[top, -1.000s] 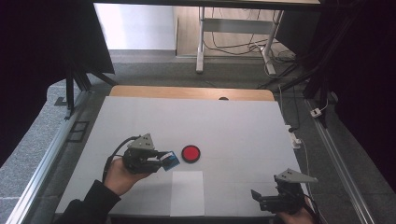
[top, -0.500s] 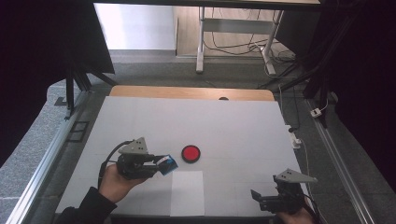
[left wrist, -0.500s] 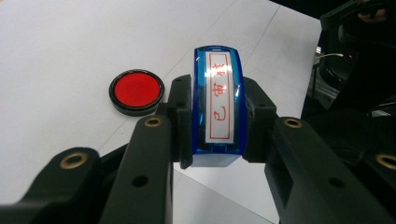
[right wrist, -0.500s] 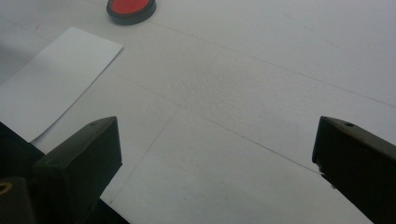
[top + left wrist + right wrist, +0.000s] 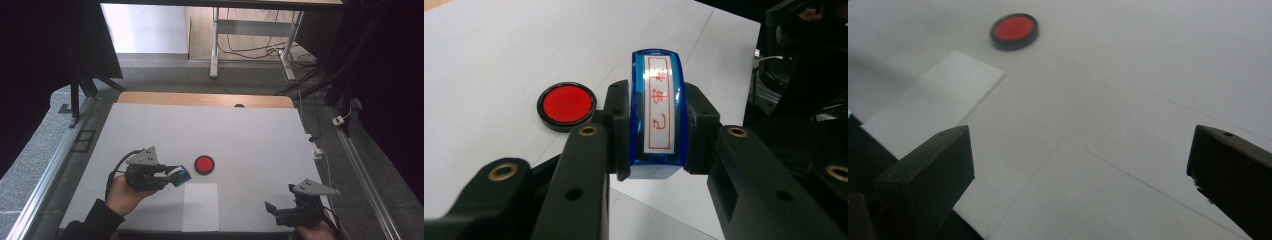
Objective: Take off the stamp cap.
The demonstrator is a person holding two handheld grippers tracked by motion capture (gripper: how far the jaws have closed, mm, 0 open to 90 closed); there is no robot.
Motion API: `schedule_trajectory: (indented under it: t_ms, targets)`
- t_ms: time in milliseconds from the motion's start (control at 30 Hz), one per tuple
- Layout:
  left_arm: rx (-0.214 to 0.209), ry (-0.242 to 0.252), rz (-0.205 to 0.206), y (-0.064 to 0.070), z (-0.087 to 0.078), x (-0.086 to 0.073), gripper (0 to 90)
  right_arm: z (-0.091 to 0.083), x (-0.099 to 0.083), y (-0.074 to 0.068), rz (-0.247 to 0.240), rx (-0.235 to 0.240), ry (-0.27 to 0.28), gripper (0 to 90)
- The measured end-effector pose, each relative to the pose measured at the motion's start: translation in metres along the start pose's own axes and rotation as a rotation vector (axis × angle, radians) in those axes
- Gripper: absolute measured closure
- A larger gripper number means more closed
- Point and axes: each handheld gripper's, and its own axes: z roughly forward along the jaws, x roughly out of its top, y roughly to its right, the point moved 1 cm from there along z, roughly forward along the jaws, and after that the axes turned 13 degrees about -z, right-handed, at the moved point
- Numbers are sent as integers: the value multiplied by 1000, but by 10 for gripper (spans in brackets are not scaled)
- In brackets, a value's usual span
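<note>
high view: table [image 5: 250, 135] covered in white sheeting, a bare wood strip along its far edge with a small dark spot on it. grey floor around, metal rails down both sides, dark curtains left and right, a metal frame and loose cables beyond the far end. left gripper [image 5: 172, 175] sits over the near-left part of the table, clamped on a blue stamp [image 5: 180, 174] that sticks out of its tip. red ink pad [image 5: 204, 164] lies just past that tip, to its right, close but apart. a white paper [image 5: 201, 206] lies flat just below the stamp's end, reaching to the near table edge. right gripper [image 5: 272, 210] is at the near-right corner, well apart from stamp and pad, with nothing in it.

left gripper view: jaws closed on both sides of the stamp [image 5: 657, 112], which stands upright between them; its white face with red characters in a red frame points at the camera. pad [image 5: 566, 105] lies on the white surface ahead and left of the jaws. a corner of the paper [image 5: 649, 220] shows below the stamp. dark gear beyond the table edge at upper right.

right gripper view: jaws wide apart, empty, bare white sheeting with faint creases between them. paper [image 5: 933, 100] ahead-left, pad [image 5: 1014, 30] farther ahead beyond it, slightly blurred.
</note>
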Motion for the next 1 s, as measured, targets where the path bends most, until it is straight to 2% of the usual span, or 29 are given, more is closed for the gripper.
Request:
schedule_trajectory:
  t_ms: [33, 67, 133, 200, 300, 400, 633, 800, 1000]
  targets:
    - [-1, 1, 3, 0, 0, 0, 694, 2, 5, -4, -28, 18, 10, 0]
    - [-3, 1, 6, 0, 1, 1, 694, 2, 5, -4, -28, 18, 10, 0]
    - [-10, 3, 7, 0, 1, 2, 694, 8, 10, -10, -70, 51, 18, 0]
    - [-14, 4, 8, 1, 2, 2, 694, 10, 12, -12, -80, 62, 14, 0]
    - [-21, 2, 10, 2, 3, 3, 694, 18, 17, -18, -106, 107, 22, 0]
    - [-27, 2, 11, 2, 4, 4, 694, 21, 20, -20, -127, 120, 31, 0]
    - [-38, -6, 36, 4, 11, 7, 694, 33, 27, -27, -125, 181, 78, 0]
    - [-53, -15, 40, 5, 15, 8, 694, 42, 38, -34, -132, 270, 104, 0]
    - [-82, -18, 47, 6, 19, 10, 694, 51, 46, -40, -162, 295, 110, 0]
